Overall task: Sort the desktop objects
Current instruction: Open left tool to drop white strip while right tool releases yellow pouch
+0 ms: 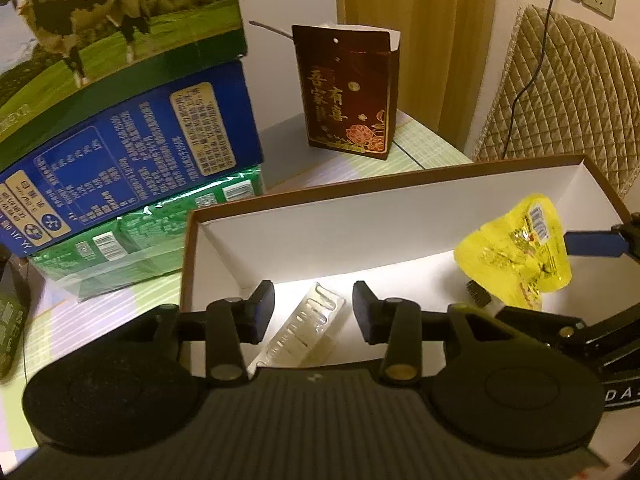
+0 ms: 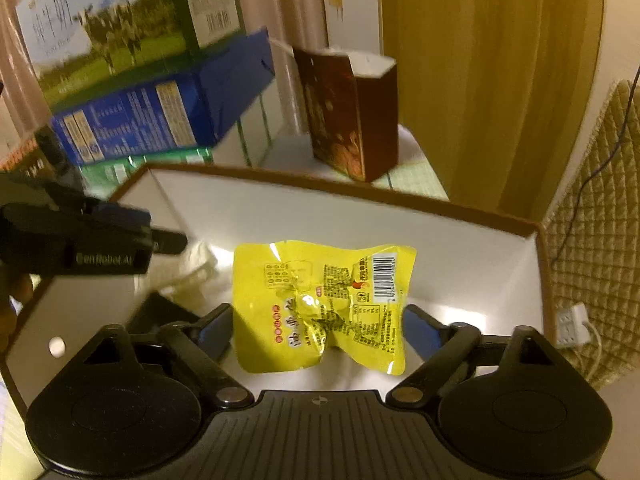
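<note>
Two grippers are being held over a shallow white box [image 1: 400, 216] with a brown rim, which is sitting on the worktop [image 1: 420, 140]. The left gripper [image 1: 313, 310] is being pointed down into the box, and its fingers [image 1: 262, 308] are standing apart, with nothing being pinched. A clear plastic packet [image 1: 308, 328] is lying on the box floor below the gap, and it is not being touched by either finger. The right gripper [image 2: 318, 326] is being held with its fingers [image 2: 216, 330] spread wide on both sides of a yellow snack packet [image 2: 324, 304]. It cannot be told whether the packet is being touched, but it is not being squeezed, and it seems to be resting in the box. Behind the box, a dark red carton [image 1: 348, 92] with gold writing is standing upright. To the left, three boxes are being kept in a pile: a green pack [image 1: 152, 240] at the bottom, a blue box [image 1: 132, 160] in the middle and a milk box [image 1: 112, 28] with a cow picture on top.
</note>
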The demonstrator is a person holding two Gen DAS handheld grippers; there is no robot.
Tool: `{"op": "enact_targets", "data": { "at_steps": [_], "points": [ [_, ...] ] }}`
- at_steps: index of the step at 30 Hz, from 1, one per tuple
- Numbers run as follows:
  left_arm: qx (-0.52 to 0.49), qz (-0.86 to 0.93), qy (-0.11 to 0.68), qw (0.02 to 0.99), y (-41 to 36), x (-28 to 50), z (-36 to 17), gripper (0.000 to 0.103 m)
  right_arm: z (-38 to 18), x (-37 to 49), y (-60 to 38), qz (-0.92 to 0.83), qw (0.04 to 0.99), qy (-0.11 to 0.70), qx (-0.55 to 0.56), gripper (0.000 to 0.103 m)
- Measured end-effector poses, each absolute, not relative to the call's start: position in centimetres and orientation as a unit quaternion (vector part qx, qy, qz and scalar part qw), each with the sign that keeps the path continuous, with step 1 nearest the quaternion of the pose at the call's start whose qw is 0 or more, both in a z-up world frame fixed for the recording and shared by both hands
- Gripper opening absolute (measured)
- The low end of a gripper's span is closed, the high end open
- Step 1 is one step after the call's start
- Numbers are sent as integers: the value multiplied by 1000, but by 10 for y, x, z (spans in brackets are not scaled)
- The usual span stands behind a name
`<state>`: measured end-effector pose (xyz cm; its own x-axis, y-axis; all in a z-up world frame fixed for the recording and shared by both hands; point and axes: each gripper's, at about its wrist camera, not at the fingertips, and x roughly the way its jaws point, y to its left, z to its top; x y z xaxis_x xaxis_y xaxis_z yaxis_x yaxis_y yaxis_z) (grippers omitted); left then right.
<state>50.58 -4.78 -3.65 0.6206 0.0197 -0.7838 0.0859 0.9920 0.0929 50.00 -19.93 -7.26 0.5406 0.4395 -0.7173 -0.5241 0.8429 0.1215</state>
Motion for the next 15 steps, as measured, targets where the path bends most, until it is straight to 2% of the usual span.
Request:
{"op": "enact_targets", "data": {
  "at_steps": [2,7,11,13,15],
  "points": [
    [56,-16,434,899,-46,503,-34,40,-72,498,-200,281,882,376,-37,101],
    [47,-17,428,902,-43,491,-27,52,-68,492,-205,292,883,367,-29,101],
    [43,-18,434,900,-44,479,-22,55,-62,481,-210,292,879,375,-49,101],
    [36,-17,436,899,-43,471,-19,62,-59,474,-214,290,876,382,-57,101],
    [31,-16,438,898,-44,464,-17,64,-57,467,-218,287,874,388,-58,101]
  ]
}}
